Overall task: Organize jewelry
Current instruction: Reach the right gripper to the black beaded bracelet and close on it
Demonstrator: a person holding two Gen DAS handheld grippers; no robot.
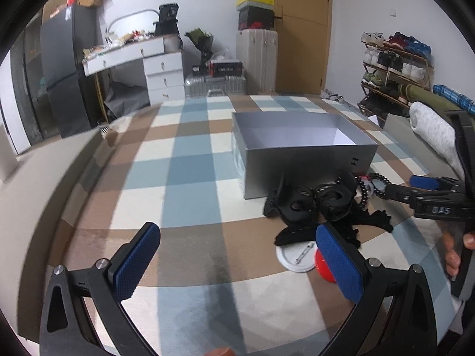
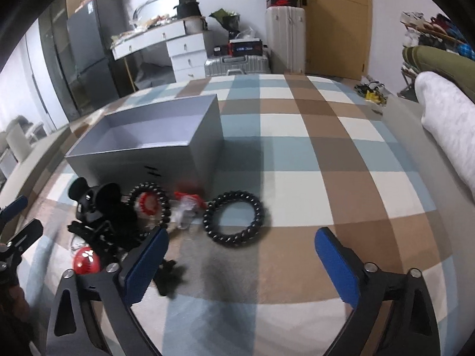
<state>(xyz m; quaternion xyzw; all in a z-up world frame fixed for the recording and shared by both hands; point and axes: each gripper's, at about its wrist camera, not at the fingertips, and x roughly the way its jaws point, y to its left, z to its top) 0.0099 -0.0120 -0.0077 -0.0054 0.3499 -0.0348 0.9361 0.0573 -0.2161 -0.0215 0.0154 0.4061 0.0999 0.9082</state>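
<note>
While both grippers hover over the blue, brown and cream checked bedspread (image 2: 297,154), neither holds anything: the left gripper (image 1: 237,264) has its two blue-padded fingers spread wide, and the right gripper (image 2: 240,264) is spread just as wide. One open grey cardboard box (image 2: 166,160) sits on the spread. In front of it lies the jewelry: one black spiral coil ring (image 2: 234,222) apart on the cloth, a second black coil ring (image 2: 150,198) with a red coil inside it, a heap of black hair clips (image 2: 104,219), one round red badge (image 2: 86,262) and one white round badge back (image 1: 294,256).
</note>
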